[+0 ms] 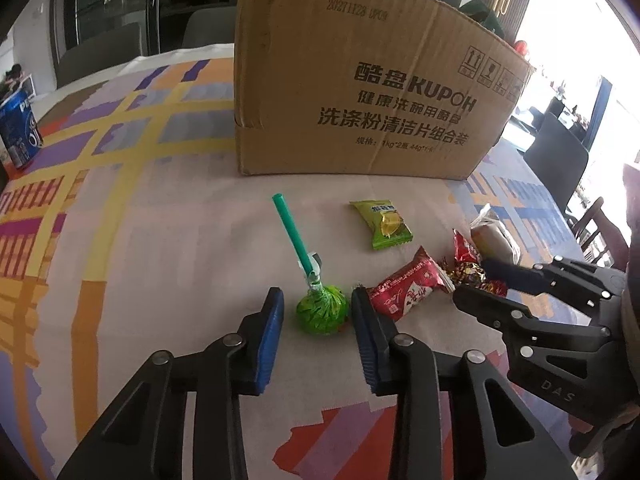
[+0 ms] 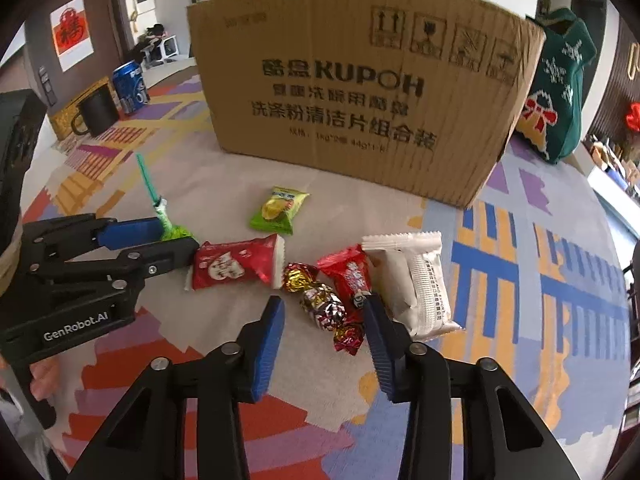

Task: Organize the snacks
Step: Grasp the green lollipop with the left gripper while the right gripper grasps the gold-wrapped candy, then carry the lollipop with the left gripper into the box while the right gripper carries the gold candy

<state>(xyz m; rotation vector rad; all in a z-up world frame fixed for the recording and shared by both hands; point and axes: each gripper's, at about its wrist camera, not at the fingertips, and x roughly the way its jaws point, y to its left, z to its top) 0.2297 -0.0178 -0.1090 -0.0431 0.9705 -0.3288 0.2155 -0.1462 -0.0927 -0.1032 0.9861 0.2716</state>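
A green-wrapped lollipop (image 1: pixel 322 312) with a teal stick lies on the tablecloth between the fingers of my left gripper (image 1: pixel 318 304). The right pad is at its wrapper and a thin gap shows on the left, so the gripper is open. My right gripper (image 2: pixel 324 308) is open around a shiny foil candy (image 2: pixel 324 306), with gaps on both sides. Close by lie a red packet (image 2: pixel 236 262), a small red packet (image 2: pixel 352 276), a white packet (image 2: pixel 416 280) and a green packet (image 2: pixel 280 210). The left gripper (image 2: pixel 178 240) shows at the left of the right wrist view.
A tall open cardboard box (image 1: pixel 360 80) stands just behind the snacks. A blue can (image 2: pixel 130 86) and a black mug (image 2: pixel 98 114) sit at the far left. A green knitted bag (image 2: pixel 560 80) stands right of the box. A dark chair (image 1: pixel 556 156) is past the table edge.
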